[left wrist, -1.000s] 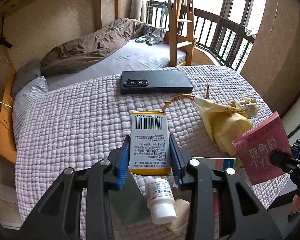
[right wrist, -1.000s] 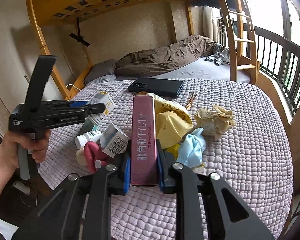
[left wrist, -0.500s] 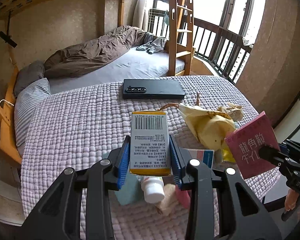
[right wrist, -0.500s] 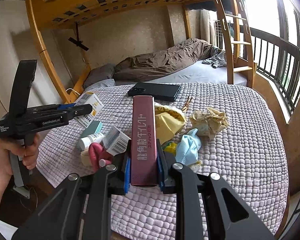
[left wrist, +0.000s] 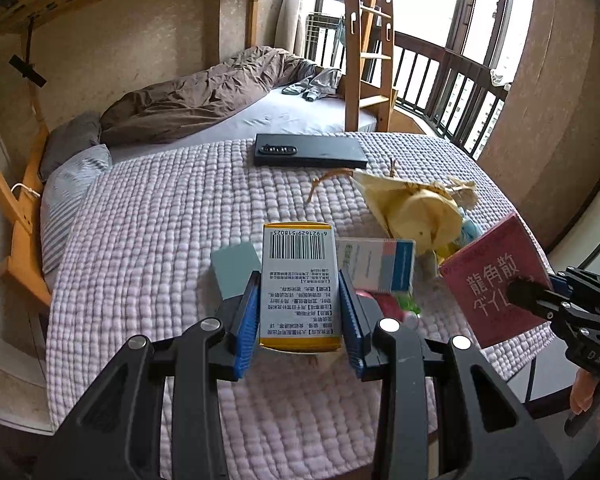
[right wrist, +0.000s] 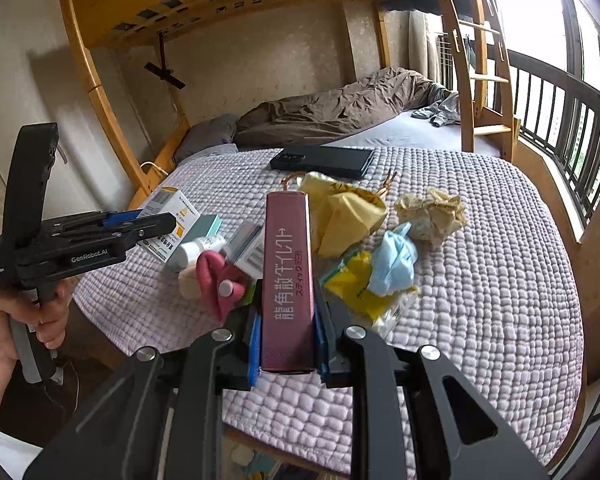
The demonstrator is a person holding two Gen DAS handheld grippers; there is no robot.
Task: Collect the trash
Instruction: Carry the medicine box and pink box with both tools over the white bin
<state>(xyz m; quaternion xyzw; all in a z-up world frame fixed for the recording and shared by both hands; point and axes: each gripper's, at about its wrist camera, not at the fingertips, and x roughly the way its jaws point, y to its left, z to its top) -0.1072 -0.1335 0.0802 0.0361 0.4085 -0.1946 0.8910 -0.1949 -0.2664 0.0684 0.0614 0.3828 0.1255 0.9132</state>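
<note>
Showing two boxes lifted clear of the quilted bed (left wrist: 147, 240), presumably for carrying to a bin not in view. Left of the yellow bag (right wrist: 340, 212): left gripper (left wrist: 298, 312), clamped on barcoded white box (left wrist: 298, 280). Beside the bag: right gripper (right wrist: 285, 344), clamped on maroon box (right wrist: 287, 280). Remaining trash heaped around the bag; black phone (left wrist: 310, 155) beyond, presumably no trash.

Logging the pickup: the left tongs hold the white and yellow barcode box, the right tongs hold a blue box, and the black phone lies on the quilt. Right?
Not quite. The right tongs hold a maroon box, not blue, as the right wrist view shows. The left tongs do hold the barcode box, and the black phone lies on the quilt.
</note>
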